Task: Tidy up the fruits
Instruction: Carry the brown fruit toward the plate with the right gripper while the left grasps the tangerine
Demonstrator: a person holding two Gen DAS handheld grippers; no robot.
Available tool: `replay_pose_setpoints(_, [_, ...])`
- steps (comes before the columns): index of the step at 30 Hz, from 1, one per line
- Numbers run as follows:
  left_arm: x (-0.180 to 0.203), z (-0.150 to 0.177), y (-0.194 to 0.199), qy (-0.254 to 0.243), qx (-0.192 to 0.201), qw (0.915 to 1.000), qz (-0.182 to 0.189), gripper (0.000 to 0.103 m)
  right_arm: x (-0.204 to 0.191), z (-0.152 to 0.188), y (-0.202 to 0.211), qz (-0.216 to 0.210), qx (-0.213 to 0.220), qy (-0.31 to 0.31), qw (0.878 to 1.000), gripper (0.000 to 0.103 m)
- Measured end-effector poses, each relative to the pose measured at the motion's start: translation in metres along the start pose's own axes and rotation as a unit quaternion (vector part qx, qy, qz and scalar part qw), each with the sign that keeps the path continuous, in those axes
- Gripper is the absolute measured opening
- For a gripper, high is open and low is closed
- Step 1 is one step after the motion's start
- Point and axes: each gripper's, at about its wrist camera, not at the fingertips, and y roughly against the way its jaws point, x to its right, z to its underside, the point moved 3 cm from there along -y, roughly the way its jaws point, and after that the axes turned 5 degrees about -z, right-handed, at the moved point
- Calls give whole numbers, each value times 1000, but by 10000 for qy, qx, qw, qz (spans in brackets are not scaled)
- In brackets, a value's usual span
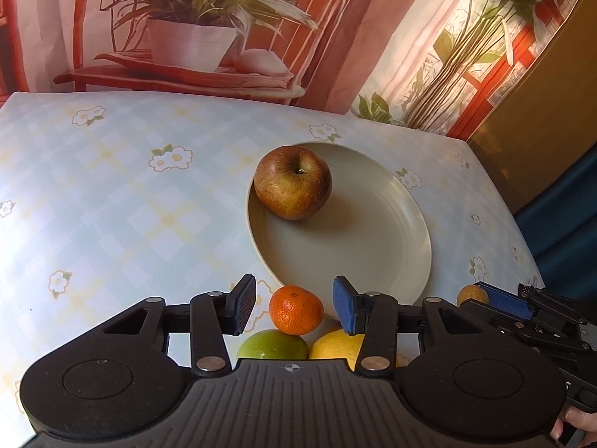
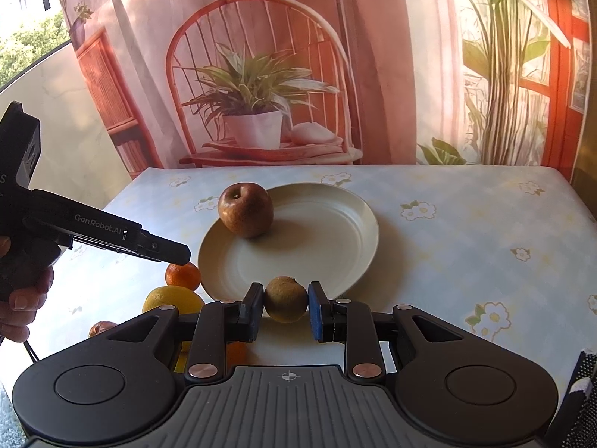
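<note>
A small brownish fruit (image 2: 286, 299) sits on the table just before the plate (image 2: 335, 246), both pads of the right gripper (image 2: 282, 308) touching it; the left gripper (image 1: 294, 308) gapes around a mandarin (image 1: 296, 310); best lift gently, clearing the rim, away from the apple (image 2: 246, 214).

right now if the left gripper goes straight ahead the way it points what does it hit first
Most likely the tangerine, which sits between the open fingers of the left gripper, just ahead. Beyond it lies the plate rim. Depth is unclear, so the fingers may pass either side of it first.
</note>
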Motion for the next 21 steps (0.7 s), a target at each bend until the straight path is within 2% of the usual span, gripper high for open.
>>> replay_pose_setpoints(8, [5,1,-15,-166,-225,9994,-212,47,7,-1,-3,-43,48,-147,9999,24])
replay_pose_setpoints(11, [6,3,-18,-201,-292,9993,-136,36,9,0,-3,-55,35,-210,9998,24])
replay_pose_setpoints(13, [8,3,-17,-267,-283,9991,-172,36,10,0,-4,-43,21,-221,9997,24])
replay_pose_setpoints(21, [9,-9,-4,-249,104,9995,-164,36,13,-2,-8,0,-56,-138,9999,24])
